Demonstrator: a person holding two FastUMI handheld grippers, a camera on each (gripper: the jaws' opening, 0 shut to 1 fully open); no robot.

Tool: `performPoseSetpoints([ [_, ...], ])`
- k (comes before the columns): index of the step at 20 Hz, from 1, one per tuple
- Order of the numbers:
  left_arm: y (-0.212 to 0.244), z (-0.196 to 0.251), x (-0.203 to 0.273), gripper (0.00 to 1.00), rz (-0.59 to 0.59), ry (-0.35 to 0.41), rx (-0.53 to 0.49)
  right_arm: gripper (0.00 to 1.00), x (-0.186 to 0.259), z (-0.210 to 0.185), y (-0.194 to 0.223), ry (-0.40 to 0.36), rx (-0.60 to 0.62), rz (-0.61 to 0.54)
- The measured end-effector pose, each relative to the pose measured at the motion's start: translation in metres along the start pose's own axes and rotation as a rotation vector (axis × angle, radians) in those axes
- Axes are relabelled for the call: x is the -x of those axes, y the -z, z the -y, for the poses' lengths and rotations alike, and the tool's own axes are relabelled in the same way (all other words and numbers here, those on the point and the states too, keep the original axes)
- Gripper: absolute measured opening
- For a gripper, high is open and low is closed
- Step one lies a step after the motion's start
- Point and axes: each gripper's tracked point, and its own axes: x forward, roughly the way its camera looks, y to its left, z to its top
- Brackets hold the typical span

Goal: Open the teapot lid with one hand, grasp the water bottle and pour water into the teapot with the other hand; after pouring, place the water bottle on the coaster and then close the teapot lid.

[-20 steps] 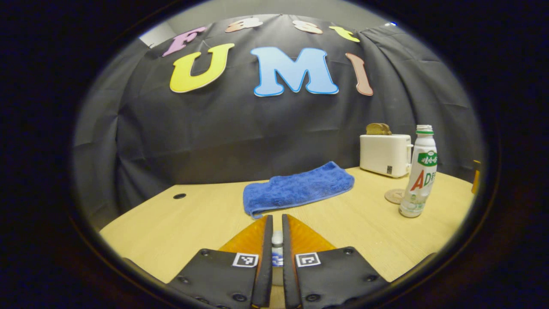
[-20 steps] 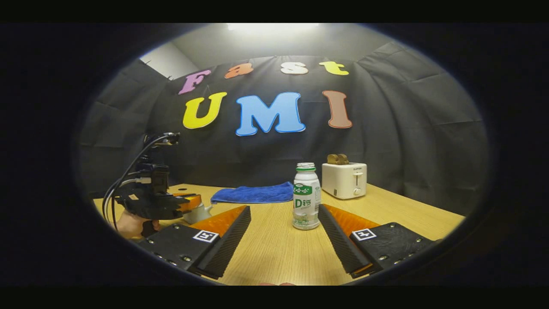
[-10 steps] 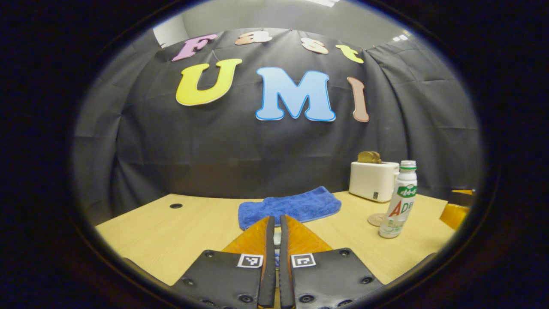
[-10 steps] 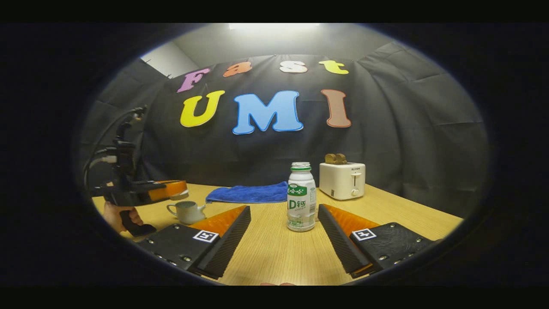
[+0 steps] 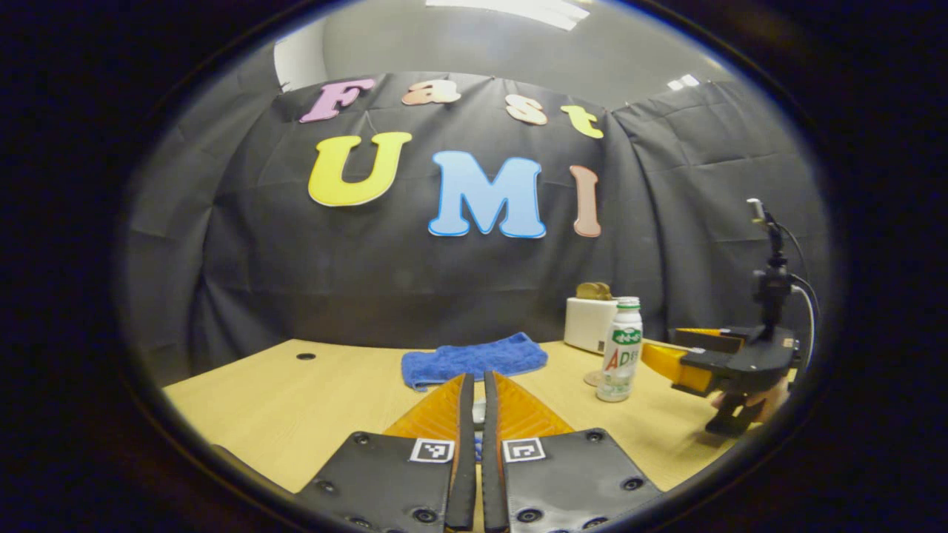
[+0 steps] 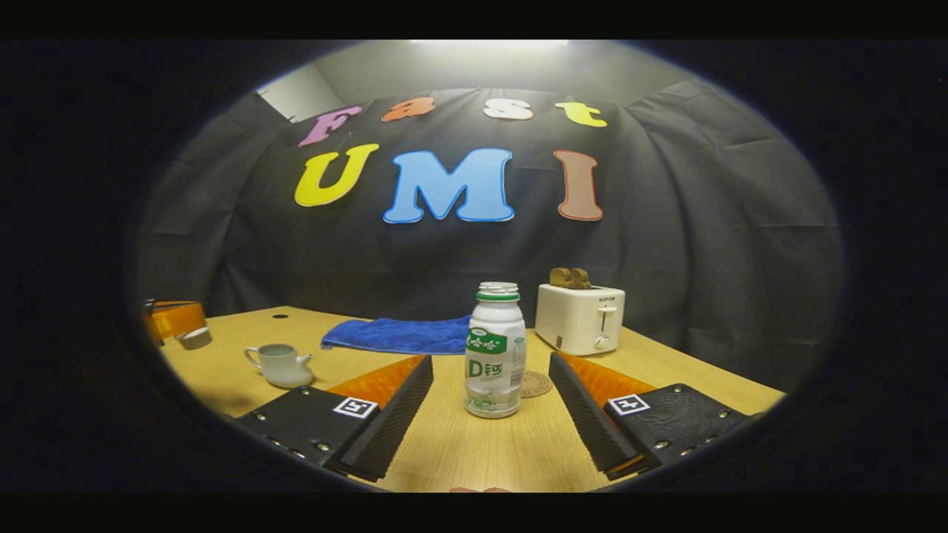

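In the right gripper view, the right gripper (image 6: 489, 403) is hovering low over the pale wooden tabletop (image 6: 459, 451) with its fingers (image 6: 392, 403) standing wide apart. The small white plastic water bottle with a green-and-white label (image 6: 495, 349) is standing upright between the two fingertips, touching neither, its mouth showing no cap. Just behind it to the right, a round brown coaster (image 6: 535, 384) is lying flat on the tabletop, partly hidden by the bottle. Off to the left, well apart from the bottle, the small white ceramic teapot (image 6: 281, 364) is sitting with its top open. Farther left, at the edge of the view, the left gripper (image 6: 176, 320) is holding the round white teapot lid (image 6: 196, 337) up off the tabletop.

In the left gripper view, the left gripper's fingers (image 5: 464, 414) are pressing nearly together on the lid's small pale knob (image 5: 478, 409), which is peeking out between them. Beyond them, a folded blue towel (image 5: 474, 358) is lying across the middle of the tabletop. To the right, the bottle is standing in front of a white toaster with brown toast in its slots (image 5: 590, 320), and a hand (image 5: 763, 400) is holding the right gripper near the bottle.
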Motion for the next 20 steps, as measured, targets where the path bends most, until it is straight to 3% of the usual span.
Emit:
performPoseSetpoints([
  [4,0.004,0.018,0.018,0.14,0.001,0.068,0.010,0.98,-0.027,-0.004,0.014,-0.007,0.001,-0.046],
  [5,0.003,0.020,0.020,0.10,0.001,0.074,0.006,0.98,-0.034,-0.004,0.017,-0.006,-0.004,-0.057],
  [6,0.000,0.019,0.023,0.14,0.007,0.072,0.002,0.97,-0.039,-0.002,0.021,0.004,0.001,-0.068],
  [9,-0.010,0.020,0.026,0.10,0.029,0.078,-0.005,0.98,-0.056,0.002,0.029,0.013,-0.006,-0.095],
  [10,-0.007,0.021,0.028,0.14,0.030,0.077,-0.004,0.98,-0.062,0.004,0.032,0.018,-0.012,-0.106],
  [14,-0.004,0.021,0.028,0.14,0.021,0.079,0.007,0.97,-0.083,0.008,0.043,0.037,-0.042,-0.154],
  [17,0.000,0.020,0.027,0.10,0.009,0.082,0.012,0.97,-0.093,0.008,0.041,0.056,-0.012,-0.146],
  [18,0.002,0.022,0.027,0.14,0.006,0.083,0.012,0.97,-0.095,0.009,0.040,0.066,0.000,-0.143],
  [19,0.001,0.021,0.028,0.10,0.005,0.082,0.009,0.97,-0.096,0.010,0.040,0.070,0.009,-0.143],
  [20,0.001,0.020,0.027,0.14,0.006,0.080,0.006,0.87,-0.095,0.008,0.040,0.068,0.011,-0.142],
])
